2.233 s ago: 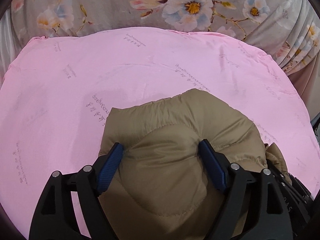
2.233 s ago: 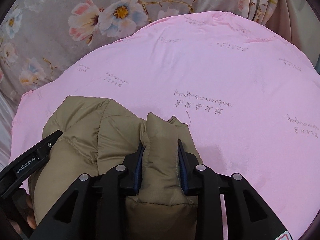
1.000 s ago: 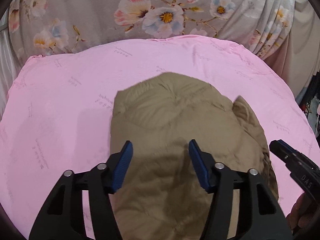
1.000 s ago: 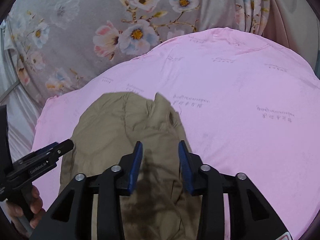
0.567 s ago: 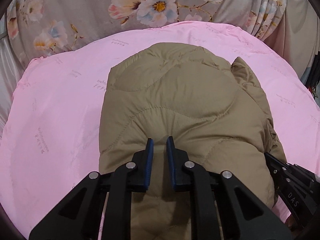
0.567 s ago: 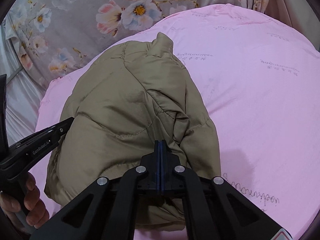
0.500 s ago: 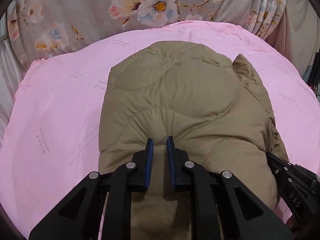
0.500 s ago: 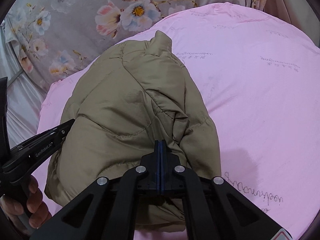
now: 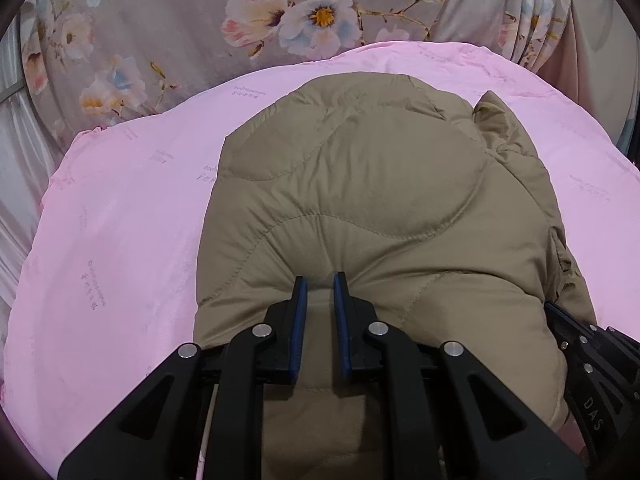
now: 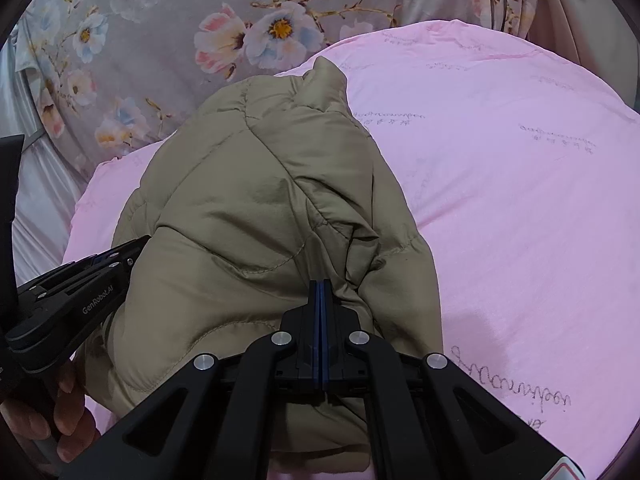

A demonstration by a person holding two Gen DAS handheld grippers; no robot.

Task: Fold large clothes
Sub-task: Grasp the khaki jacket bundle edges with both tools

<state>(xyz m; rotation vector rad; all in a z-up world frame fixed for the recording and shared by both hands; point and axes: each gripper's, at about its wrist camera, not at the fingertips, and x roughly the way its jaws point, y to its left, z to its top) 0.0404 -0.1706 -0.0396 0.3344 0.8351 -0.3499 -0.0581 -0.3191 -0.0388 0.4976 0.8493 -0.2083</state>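
Jacket (image 9: 360, 200) lies folded into a bundle mid pink sheet (image 9: 112, 240). Left gripper (image 9: 320, 280) pinches a fabric ridge through a narrow gap; right gripper (image 10: 319, 286) fully closed, apparently empty, just pressing. Looks like flattening; next likely release, tidy.

A khaki quilted puffer jacket (image 9: 360, 208) is lying folded into a thick bundle on the pink sheet (image 9: 112, 240), its puffy stitched panels facing up, its collar poking out toward one o'clock.
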